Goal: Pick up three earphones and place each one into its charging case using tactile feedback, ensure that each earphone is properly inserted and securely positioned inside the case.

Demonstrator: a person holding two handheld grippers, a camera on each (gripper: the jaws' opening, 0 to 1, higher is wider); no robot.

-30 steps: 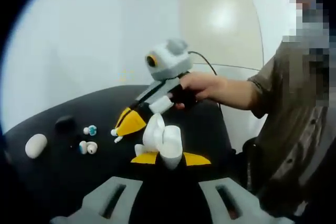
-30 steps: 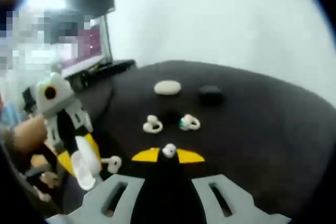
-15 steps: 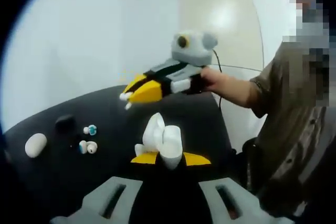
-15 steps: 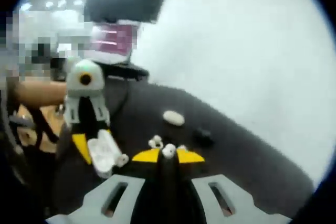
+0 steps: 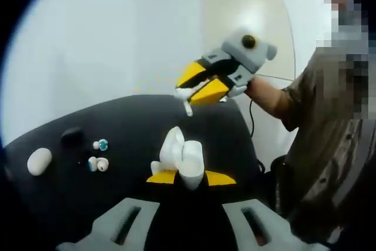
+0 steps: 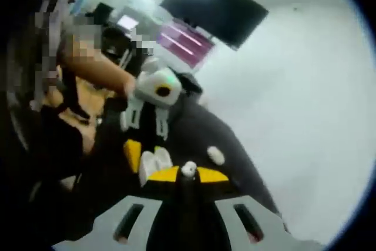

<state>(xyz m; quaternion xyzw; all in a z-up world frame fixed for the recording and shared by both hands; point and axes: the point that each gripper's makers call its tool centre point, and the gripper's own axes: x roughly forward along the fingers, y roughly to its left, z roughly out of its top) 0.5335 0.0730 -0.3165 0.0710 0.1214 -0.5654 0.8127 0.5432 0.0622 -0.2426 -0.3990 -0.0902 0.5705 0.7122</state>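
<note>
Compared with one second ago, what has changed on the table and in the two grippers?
The right gripper, shut on a white earphone, has risen from just above the black table and swung to the right above the open white charging case that the left gripper holds. Unchanged: the case in the left gripper, two earphones, the white closed case and the black case.

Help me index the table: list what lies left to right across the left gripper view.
White oval case → black case → two loose earphones → open white case in the left gripper → right gripper holding an earphone.
</note>
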